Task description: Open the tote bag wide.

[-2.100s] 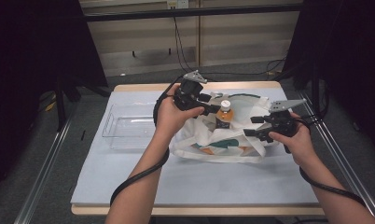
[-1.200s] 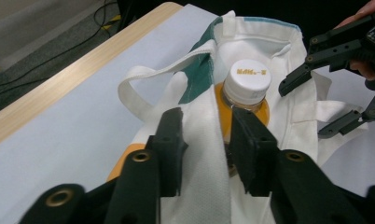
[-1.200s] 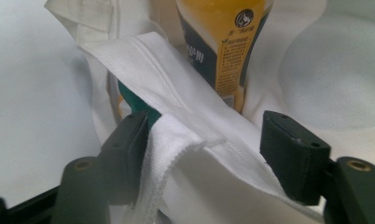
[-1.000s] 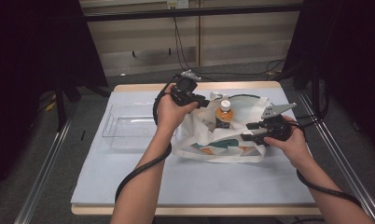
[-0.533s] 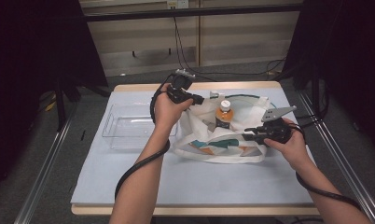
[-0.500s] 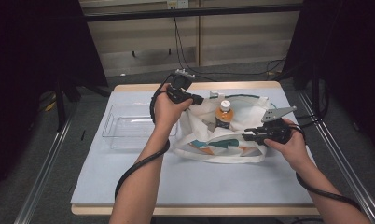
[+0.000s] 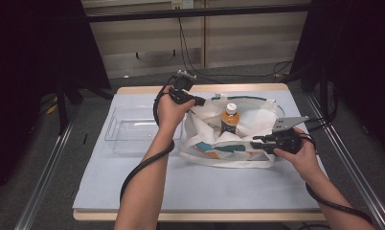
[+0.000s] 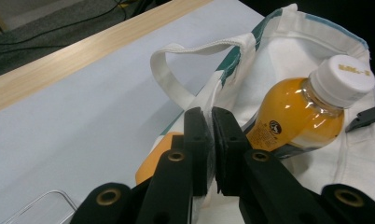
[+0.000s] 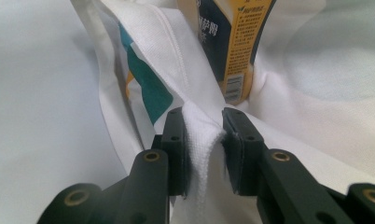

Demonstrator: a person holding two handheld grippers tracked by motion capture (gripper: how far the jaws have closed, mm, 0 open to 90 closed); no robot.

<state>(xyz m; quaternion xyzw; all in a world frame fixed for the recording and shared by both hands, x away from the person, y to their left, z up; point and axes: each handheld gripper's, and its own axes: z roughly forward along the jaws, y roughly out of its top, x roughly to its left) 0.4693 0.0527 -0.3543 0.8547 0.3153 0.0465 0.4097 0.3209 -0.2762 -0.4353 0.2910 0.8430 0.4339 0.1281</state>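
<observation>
**Bag held open at both rims, bottle inside**

Left gripper [image 8: 212, 140] was closed, jaws nearly together, pinching a thin fold of the bag [image 7: 257, 120] rim just below the loop handle [image 8: 176, 70]. In the high view this gripper [image 7: 198, 101] sat at the bag's far-left edge, raised off the table [image 7: 133, 187].

Right gripper [image 9: 204, 140] was clamped on a thick bunched fold of the near rim; the jaws stood a little apart with cloth filling the gap. High view placed it [image 7: 255, 142] at the bag's near-right edge.

Bottle [image 7: 229, 118] stood upright inside the bag, between the two grippers; just beyond the right jaws and to the right of the left ones, white cap up.

Tray [image 7: 121, 139] lay to the left of the left gripper, with nothing seen in it.

Judgement: bottle appears loaded and both rims gripped. Left to do, probably: gather or lift the bag. Handles not yet taken.
</observation>
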